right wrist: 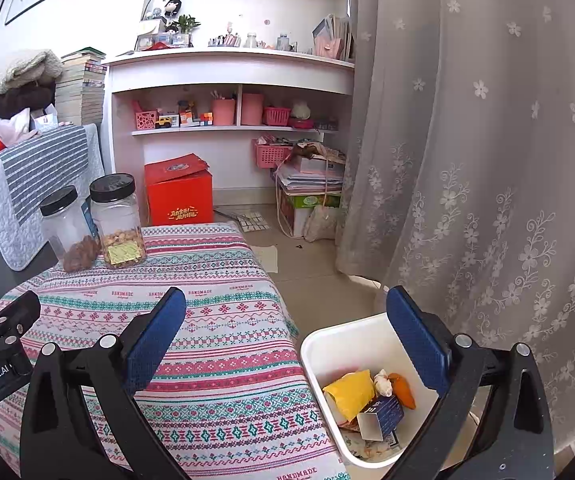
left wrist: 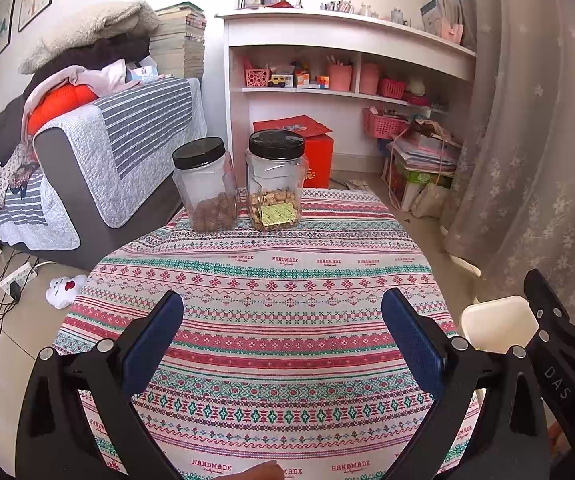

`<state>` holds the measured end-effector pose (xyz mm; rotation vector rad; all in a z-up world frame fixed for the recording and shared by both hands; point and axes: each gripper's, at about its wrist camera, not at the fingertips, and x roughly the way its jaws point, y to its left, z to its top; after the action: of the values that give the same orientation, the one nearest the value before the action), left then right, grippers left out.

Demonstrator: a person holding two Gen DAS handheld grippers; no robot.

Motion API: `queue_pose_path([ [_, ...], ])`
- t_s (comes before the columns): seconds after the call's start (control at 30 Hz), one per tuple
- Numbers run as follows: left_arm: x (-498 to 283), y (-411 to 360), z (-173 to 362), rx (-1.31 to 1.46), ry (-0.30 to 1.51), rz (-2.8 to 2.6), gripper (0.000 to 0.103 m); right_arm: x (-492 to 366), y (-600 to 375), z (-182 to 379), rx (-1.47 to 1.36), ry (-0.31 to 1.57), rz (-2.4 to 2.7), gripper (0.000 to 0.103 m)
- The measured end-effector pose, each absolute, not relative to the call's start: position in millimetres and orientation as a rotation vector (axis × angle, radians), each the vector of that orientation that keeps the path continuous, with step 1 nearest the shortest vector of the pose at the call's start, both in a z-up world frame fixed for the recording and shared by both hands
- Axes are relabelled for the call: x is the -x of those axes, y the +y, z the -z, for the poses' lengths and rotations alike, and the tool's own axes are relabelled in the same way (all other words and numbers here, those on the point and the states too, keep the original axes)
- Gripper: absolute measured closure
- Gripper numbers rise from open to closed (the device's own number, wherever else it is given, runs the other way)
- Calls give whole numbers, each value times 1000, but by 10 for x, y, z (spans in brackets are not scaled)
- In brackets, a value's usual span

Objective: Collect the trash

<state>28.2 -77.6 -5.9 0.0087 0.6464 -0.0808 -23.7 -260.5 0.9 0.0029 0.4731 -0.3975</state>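
tablecloth (right wrist: pixel 223 320) edge beside trash bin (right wrist: pixel 327 344); both hand-held grippers spread, w/ nothing between.

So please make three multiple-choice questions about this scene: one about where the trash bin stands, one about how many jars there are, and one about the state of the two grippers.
1. Where is the white trash bin?
A. On the table
B. On the floor beside the table, near the curtain
C. On the sofa

2. How many black-lidded jars stand on the tablecloth?
A. One
B. Two
C. Four

3. How are the left gripper and right gripper?
A. Both open, holding nothing
B. Both shut on wrappers
C. Left holds a jar

Answers: B, the bin sits below the table edge by the curtain; B, two jars stand side by side; A, fingers are spread apart with nothing between.
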Motion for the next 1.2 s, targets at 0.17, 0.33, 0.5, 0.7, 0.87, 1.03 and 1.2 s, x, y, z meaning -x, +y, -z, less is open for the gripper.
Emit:
queue_pose_path([
  [0.17, -303, -780, 80, -9, 653, 79, 7, 200, -2606, 25, -2, 482, 398, 7],
  [0.33, -326, -781, 92, -6, 661, 88, 7, 192, -2619, 33, -4, 484, 397, 7],
  [0.5, -338, -796, 103, -11, 663, 86, 7, 179, -2631, 55, 1, 485, 396, 7],
  [0.7, -358, -805, 114, -16, 666, 77, 7, 190, -2621, 84, 15, 482, 397, 7],
  [0.87, -366, -795, 129, -28, 666, 72, 7, 193, -2590, 78, 30, 476, 395, 7],
  [1.03, -359, -805, 129, -35, 661, 68, 7, 191, -2584, 74, 31, 477, 395, 7],
  [1.2, -371, -796, 134, -34, 663, 64, 7, 189, -2583, 71, 31, 477, 394, 7],
])
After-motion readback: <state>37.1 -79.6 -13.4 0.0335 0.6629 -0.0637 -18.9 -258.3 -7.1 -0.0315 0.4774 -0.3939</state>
